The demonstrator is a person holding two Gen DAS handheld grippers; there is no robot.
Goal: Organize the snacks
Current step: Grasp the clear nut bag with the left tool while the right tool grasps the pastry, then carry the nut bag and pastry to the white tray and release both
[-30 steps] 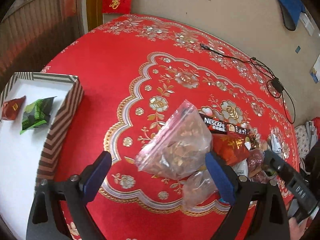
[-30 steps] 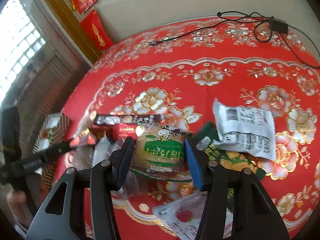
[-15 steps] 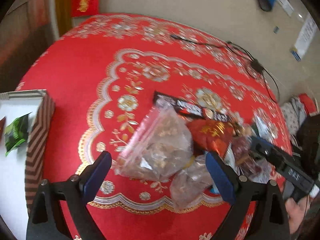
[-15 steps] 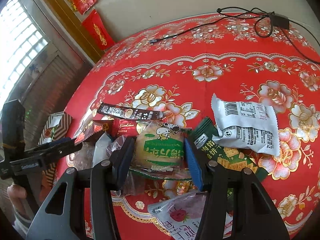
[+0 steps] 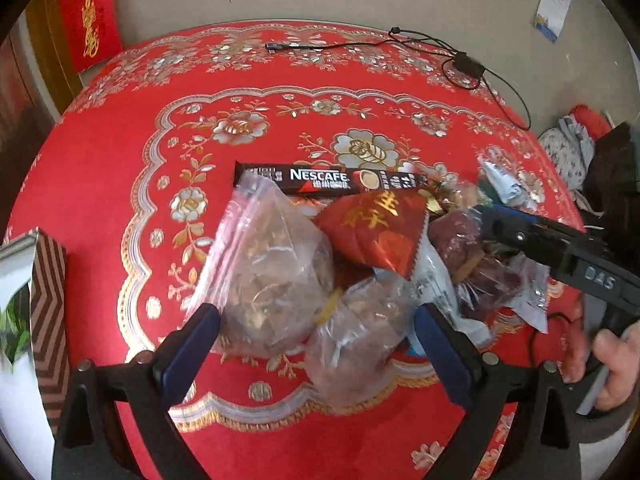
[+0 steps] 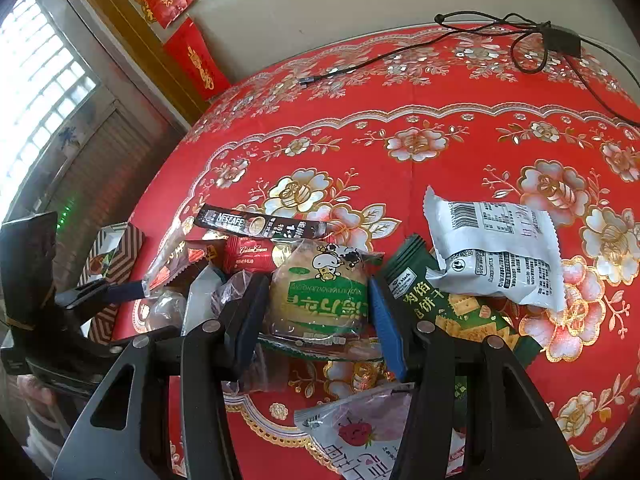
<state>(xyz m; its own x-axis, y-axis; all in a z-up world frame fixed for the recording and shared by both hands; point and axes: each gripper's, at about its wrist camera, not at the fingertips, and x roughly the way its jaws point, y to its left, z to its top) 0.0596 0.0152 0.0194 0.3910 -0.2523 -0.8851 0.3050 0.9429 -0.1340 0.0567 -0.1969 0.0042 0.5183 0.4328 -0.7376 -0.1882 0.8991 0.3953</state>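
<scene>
A heap of snacks lies on the red flowered tablecloth (image 5: 120, 168). My left gripper (image 5: 316, 344) is open and hangs over two clear bags of brown pieces, the larger bag (image 5: 272, 264) and the smaller bag (image 5: 356, 340); its pads touch neither. Behind them lie a Nescafe stick (image 5: 332, 178) and a red packet (image 5: 376, 228). My right gripper (image 6: 316, 316) is shut on a cake packet (image 6: 324, 292) with a cartoon cow and a green label. It also shows in the left wrist view as the right gripper (image 5: 540, 240), with a hand on its handle.
A striped box (image 5: 48, 300) with a white floor stands at the left, holding a green packet (image 5: 16, 324). Near the right gripper lie a white packet (image 6: 496, 252), a green cracker packet (image 6: 440, 304) and a strawberry packet (image 6: 360, 432). A black cable with adapter (image 6: 560, 40) runs along the table's far side.
My left gripper has rolled and moved over the heap, so the bags now sit between its fingers and the striped box has slid to the view's left edge. The right gripper has kept still.
</scene>
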